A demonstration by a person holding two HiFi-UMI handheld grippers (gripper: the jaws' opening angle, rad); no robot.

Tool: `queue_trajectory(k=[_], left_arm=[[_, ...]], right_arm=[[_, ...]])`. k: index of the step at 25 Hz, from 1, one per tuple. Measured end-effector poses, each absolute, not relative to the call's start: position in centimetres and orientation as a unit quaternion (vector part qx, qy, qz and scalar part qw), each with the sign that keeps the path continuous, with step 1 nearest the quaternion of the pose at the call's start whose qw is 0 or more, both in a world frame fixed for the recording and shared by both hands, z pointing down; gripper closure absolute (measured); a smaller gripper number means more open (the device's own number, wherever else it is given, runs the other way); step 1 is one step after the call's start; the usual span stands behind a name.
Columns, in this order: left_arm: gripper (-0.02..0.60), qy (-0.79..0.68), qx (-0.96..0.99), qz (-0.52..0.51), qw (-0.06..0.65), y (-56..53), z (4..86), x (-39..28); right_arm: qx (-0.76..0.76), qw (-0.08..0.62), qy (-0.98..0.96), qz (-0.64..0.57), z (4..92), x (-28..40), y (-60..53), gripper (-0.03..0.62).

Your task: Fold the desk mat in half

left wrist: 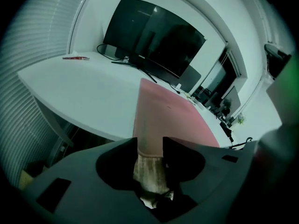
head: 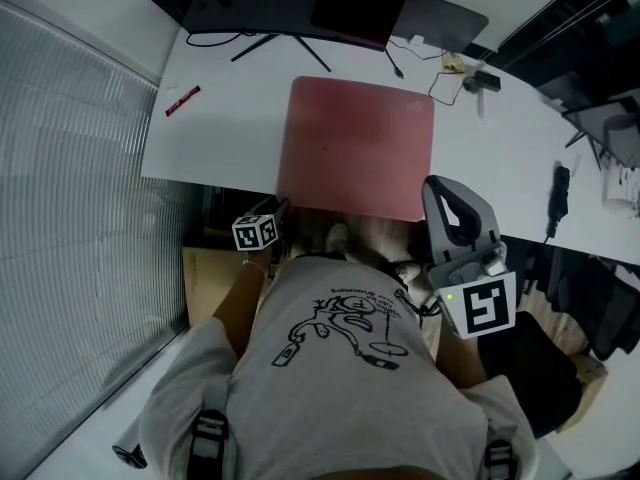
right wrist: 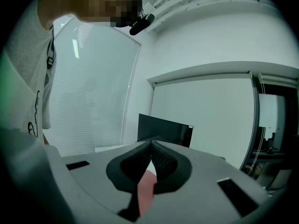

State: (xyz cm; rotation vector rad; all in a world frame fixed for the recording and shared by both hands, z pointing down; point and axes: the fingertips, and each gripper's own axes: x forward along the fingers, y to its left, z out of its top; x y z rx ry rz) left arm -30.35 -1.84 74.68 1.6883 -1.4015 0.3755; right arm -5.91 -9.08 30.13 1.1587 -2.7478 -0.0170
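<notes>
A white bench [head: 220, 118] crosses the upper half of the head view, with a dark monitor [head: 290, 3] at the top. The pink desk mat [head: 355, 148] lies at centre, its lower edge overhanging the bench front. The right gripper [right wrist: 150, 146] has its tips closed together, with pink mat showing beneath them. The left gripper [left wrist: 149, 143] stands wide, the mat's overhanging edge between its jaws. A red pen [head: 182, 100] lies upper left.
</notes>
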Motion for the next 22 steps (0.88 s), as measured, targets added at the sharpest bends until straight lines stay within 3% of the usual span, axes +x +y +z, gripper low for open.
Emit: queue_trajectory(k=[16, 22], left_arm=[[0.365, -0.541, 0.647, 0.076, 0.532, -1.9, 78.1, -30.3], [0.431, -0.536, 0.655, 0.09, 0.525, -2.1, 77.8, -29.8]], right_arm=[[0.389, 0.088, -0.917, -0.006, 30.6, -5.8, -9.0, 0.585], [0.392, 0.086, -0.916, -0.007, 30.6, -5.6, -9.0, 0.585]])
